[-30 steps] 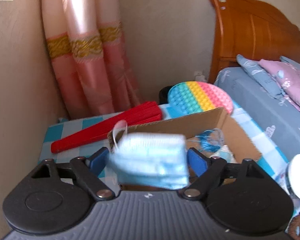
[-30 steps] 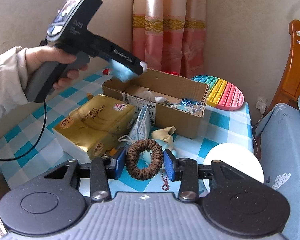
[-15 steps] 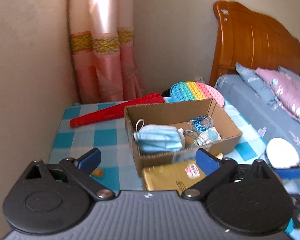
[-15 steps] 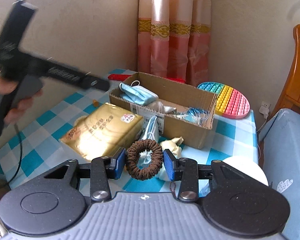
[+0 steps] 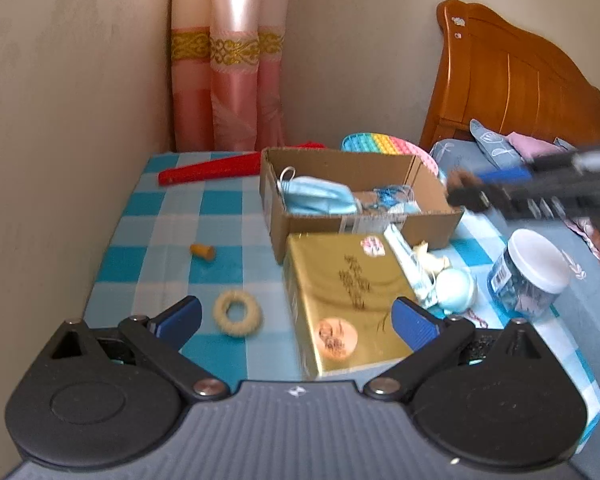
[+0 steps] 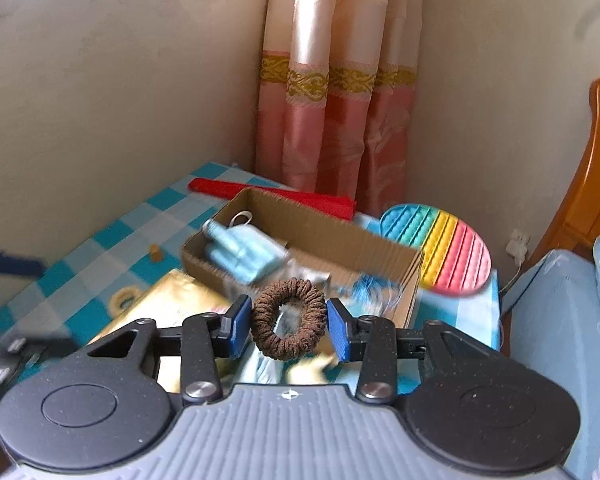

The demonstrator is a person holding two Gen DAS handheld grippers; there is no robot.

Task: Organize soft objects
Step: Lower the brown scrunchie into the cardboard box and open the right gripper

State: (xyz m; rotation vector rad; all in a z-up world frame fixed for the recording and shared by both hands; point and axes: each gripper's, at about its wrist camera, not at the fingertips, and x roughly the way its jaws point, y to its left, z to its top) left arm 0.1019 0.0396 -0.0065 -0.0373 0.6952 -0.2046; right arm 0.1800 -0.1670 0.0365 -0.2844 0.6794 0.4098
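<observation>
- Since a second ago, the blue face mask (image 5: pixel 320 196) has been let go by the left gripper (image 5: pixel 296 320) and is now seen lying at the left end of the cardboard box (image 5: pixel 436 224); the left jaws have just been opening, nothing is between them, and a wider stretch of the scene is taken in from further back.
- A bed (image 5: pixel 580 264) with a wooden headboard (image 5: pixel 512 76) is seen on the right, and a pink curtain (image 5: pixel 228 92) in the far corner.
- A blue-and-white checked table (image 5: pixel 160 240) is shown carrying everything else.
- The cardboard box is placed toward the far side of the table, with a gold pack (image 5: pixel 340 300) lying just in front of it.
- A rainbow pop-it mat (image 6: pixel 444 248) is leaned behind the box's right end, and a red folded fan (image 5: pixel 208 170) is laid to the far left.
- A white-lidded jar (image 5: pixel 528 272) is stood at the near right edge.
- The right gripper (image 6: pixel 288 324) is held over the near side of the box, its fingers (image 6: pixel 236 328) pressed on a brown scrunchie (image 6: pixel 288 322) clear of the table.
- A cream scrunchie (image 5: pixel 238 312) is left lying on the table, near and left of the gold pack, with a small orange piece (image 5: pixel 203 251) beyond it.
</observation>
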